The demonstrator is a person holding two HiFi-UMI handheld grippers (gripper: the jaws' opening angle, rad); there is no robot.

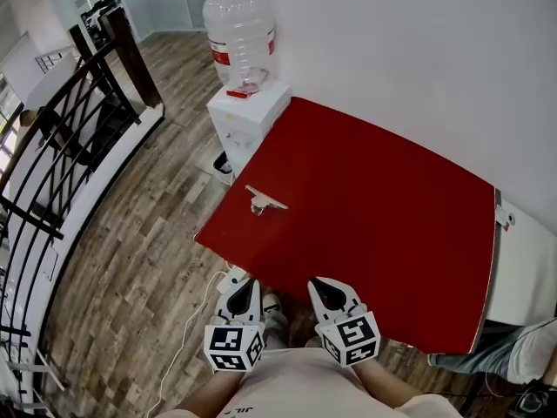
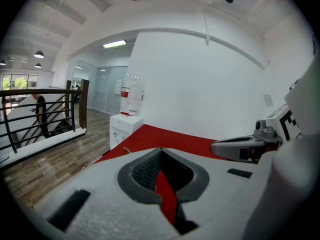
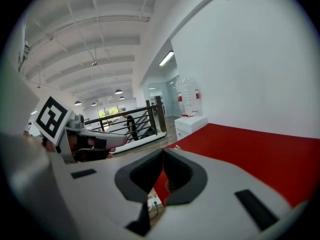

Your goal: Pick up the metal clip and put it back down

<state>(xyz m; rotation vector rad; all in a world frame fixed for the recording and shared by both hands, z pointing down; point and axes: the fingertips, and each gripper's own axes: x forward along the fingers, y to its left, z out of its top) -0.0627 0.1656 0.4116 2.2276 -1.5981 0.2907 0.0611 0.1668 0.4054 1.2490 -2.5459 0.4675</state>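
The metal clip (image 1: 264,201) lies on the red table (image 1: 374,216) near its left front edge, with one flat handle sticking out sideways. Both grippers hang side by side in front of the table's near edge, well short of the clip and apart from it. My left gripper (image 1: 246,283) is shut with nothing in it, and its jaws meet at a point (image 2: 160,150). My right gripper (image 1: 318,283) is likewise shut and empty (image 3: 162,152). From the left gripper view the clip (image 2: 123,149) is a small shape on the table's left edge.
A white water dispenser (image 1: 248,116) with a clear bottle (image 1: 239,37) stands at the table's far left corner. A black railing (image 1: 61,146) runs along the left over wooden floor. A white cable (image 1: 187,329) trails on the floor. A person's leg (image 1: 513,355) shows at the lower right.
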